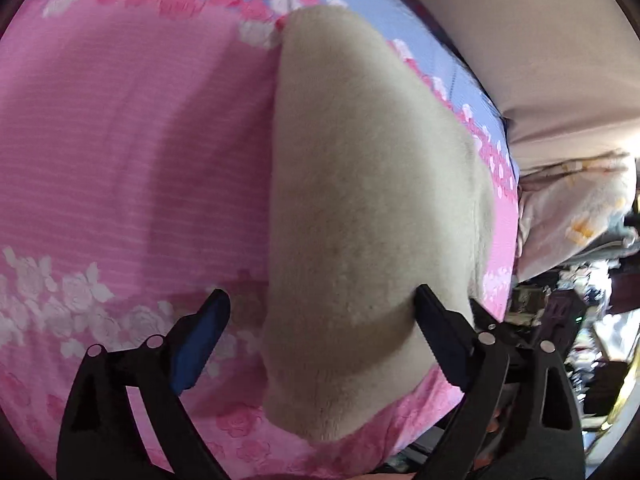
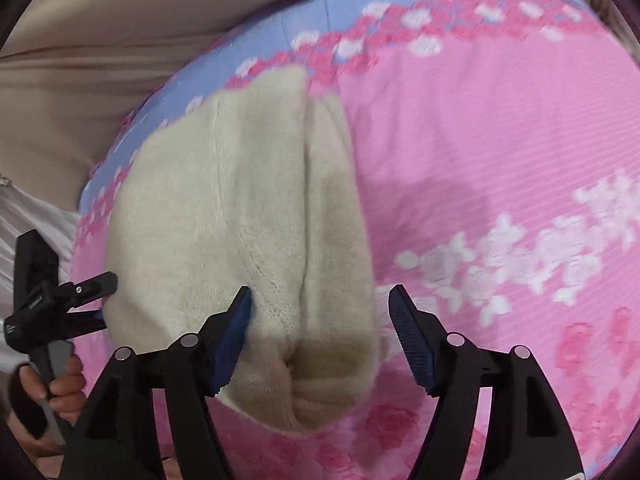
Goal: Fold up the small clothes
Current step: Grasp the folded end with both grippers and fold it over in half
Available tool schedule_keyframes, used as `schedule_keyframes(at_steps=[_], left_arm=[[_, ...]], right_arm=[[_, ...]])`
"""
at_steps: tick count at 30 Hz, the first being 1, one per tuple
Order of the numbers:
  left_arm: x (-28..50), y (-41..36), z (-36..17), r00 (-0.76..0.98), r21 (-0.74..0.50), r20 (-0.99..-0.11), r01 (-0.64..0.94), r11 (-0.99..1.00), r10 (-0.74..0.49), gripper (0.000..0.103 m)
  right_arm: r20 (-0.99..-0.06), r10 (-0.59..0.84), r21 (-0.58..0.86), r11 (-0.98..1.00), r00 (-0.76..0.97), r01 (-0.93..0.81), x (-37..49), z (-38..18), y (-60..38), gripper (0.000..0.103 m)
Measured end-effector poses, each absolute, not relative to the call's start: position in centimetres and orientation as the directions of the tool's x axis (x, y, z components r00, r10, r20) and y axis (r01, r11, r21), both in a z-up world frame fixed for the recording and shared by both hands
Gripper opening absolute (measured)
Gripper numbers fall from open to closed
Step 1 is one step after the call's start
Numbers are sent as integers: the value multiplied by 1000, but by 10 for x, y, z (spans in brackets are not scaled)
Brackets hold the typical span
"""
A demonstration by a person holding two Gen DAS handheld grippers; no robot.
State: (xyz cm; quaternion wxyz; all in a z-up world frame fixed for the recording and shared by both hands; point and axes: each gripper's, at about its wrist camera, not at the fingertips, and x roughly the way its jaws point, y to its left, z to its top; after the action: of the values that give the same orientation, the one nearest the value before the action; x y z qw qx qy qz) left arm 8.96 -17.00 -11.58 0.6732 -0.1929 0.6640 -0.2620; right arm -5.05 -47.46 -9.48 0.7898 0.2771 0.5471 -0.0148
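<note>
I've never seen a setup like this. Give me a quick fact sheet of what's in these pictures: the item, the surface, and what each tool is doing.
Item: cream fleece garment, folded lengthwise
Surface: pink floral bedsheet
Left gripper: open, one finger pressing the garment's near end
Right gripper: open, straddling the garment's near end
Holder: a person's hand on the left gripper's handle
Background: beige wall
</note>
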Motion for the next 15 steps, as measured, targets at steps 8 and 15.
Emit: schedule_keyframes(at_steps=[8, 15], left_arm=[[90, -198, -135, -76, -694, -719, 36, 719, -691, 83], [69, -212, -57, -51, -693, -712, 214, 688, -701, 48]], right_arm=[[-777, 438, 609, 708, 453, 359, -40, -113, -482, 40], [-709, 368, 635, 703, 602, 319, -78, -27, -489, 30]])
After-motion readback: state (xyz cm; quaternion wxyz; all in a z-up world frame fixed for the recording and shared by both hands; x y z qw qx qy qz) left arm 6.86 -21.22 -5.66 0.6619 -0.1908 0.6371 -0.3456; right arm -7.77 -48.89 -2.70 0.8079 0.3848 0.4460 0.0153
